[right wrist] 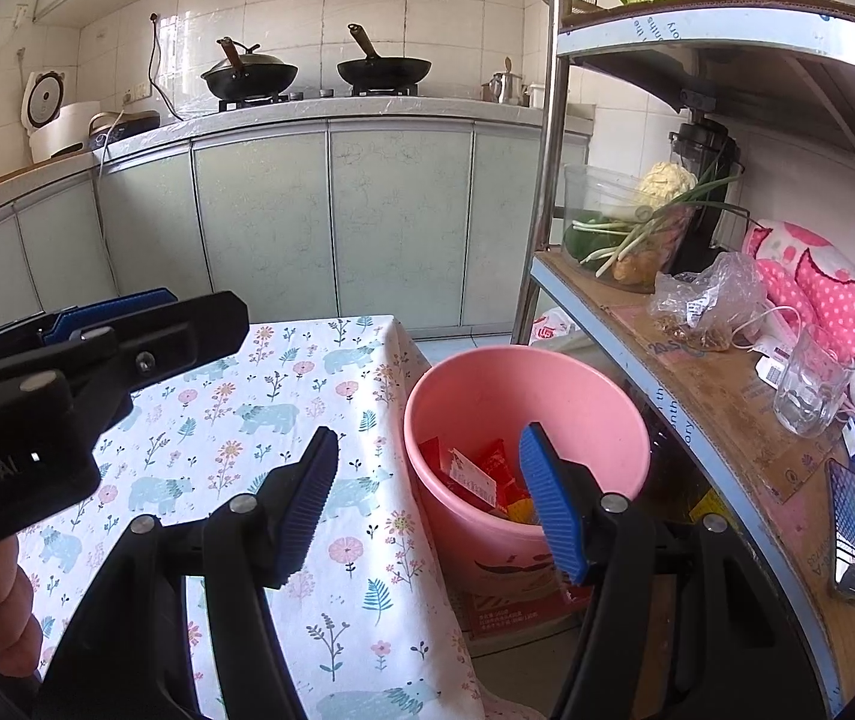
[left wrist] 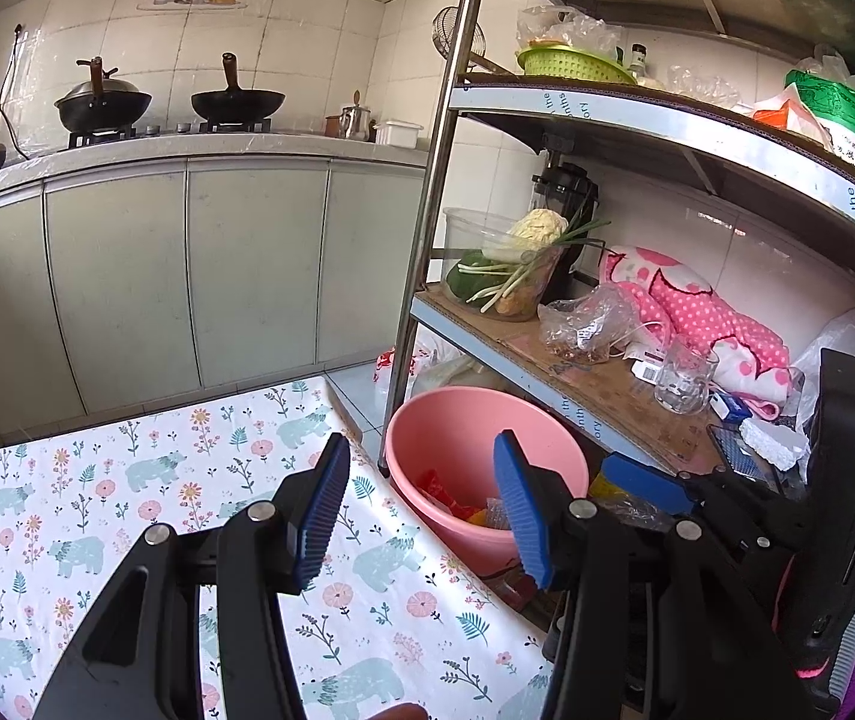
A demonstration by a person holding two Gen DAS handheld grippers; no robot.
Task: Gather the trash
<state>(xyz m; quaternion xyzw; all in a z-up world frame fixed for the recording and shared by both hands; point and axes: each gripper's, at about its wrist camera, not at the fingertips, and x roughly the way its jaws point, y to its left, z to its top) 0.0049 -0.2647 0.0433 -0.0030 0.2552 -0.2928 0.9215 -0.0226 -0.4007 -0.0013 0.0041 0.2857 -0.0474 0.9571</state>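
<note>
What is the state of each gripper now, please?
Left gripper: open, holding nothing.
Right gripper: open, holding nothing.

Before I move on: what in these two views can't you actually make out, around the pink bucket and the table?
- Pink bucket bottom: in both views the right hand-held gripper finger and heaped wrappers cover it.
- Bucket's base on the floor: hidden behind the tablecloth edge.
- Near part of the table: both views, blocked by hand-held gripper bodies, including the left hand-held gripper.
- Wrapper print: too small to read.
- Under the lower shelf: dark, cut off.
</note>
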